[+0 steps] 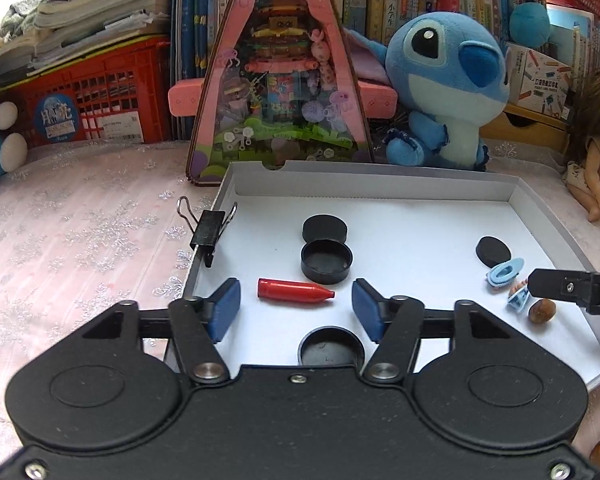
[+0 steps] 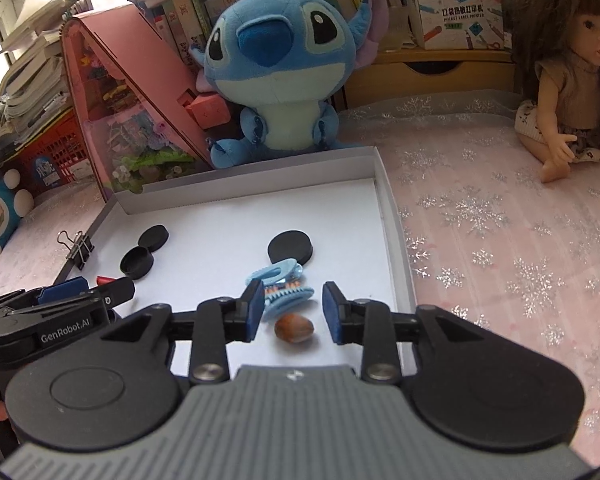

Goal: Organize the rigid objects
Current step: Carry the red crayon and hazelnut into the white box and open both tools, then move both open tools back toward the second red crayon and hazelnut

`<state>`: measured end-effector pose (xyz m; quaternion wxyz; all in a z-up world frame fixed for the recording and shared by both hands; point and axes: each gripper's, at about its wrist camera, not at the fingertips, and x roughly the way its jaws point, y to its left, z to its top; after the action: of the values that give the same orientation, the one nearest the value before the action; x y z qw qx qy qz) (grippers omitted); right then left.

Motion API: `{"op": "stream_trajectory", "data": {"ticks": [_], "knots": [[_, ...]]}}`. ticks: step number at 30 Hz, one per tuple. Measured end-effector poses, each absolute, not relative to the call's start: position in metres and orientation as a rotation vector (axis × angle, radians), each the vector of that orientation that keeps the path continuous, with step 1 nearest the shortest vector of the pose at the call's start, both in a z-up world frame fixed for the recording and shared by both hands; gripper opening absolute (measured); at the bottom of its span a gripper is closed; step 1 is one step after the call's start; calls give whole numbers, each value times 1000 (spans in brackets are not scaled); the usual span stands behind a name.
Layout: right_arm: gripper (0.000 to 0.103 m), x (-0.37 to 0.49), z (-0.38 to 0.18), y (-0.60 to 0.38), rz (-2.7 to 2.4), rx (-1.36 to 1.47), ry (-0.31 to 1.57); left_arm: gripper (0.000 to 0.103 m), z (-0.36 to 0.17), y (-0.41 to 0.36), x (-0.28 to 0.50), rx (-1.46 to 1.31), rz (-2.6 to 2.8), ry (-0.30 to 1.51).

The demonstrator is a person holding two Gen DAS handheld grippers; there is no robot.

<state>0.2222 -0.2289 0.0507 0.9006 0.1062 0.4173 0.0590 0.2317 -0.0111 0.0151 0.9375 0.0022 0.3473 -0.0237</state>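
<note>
Most small stuff is already sitting in the white cardboard tray [image 1: 380,188]; binder clip [image 1: 208,230] is hanging on its left rim. Left gripper [image 1: 296,306] is standing apart around the glossy red crayon [image 1: 294,291], not pinching. Right gripper [image 2: 290,312] is standing apart over the brown nut [image 2: 294,330], near the blue hair clips [image 2: 282,282]; matte black round caps [image 1: 325,229] are lying further in

This was a home, most likely a child's room. Shelves of books [image 1: 400,0] lined the back, a blue plush toy [image 2: 276,76] and a doll [image 2: 568,80] sat on a desk [image 2: 500,220] under a pink snowflake cloth, and red crates [image 1: 100,96] held stacked papers.
</note>
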Motion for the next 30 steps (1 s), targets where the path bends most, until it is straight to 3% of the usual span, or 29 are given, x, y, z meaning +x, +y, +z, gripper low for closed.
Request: {"op": "stream_trajectory", "data": {"ticks": [6, 16, 30], "knots": [[68, 204, 64, -227, 136, 187, 798, 75, 29, -11, 212, -15, -66, 673], [82, 165, 78, -226, 142, 129, 707, 77, 45, -17, 163, 5, -102, 621], [87, 101, 78, -238, 125, 107, 614, 78, 41, -15, 83, -24, -200, 600]]}}
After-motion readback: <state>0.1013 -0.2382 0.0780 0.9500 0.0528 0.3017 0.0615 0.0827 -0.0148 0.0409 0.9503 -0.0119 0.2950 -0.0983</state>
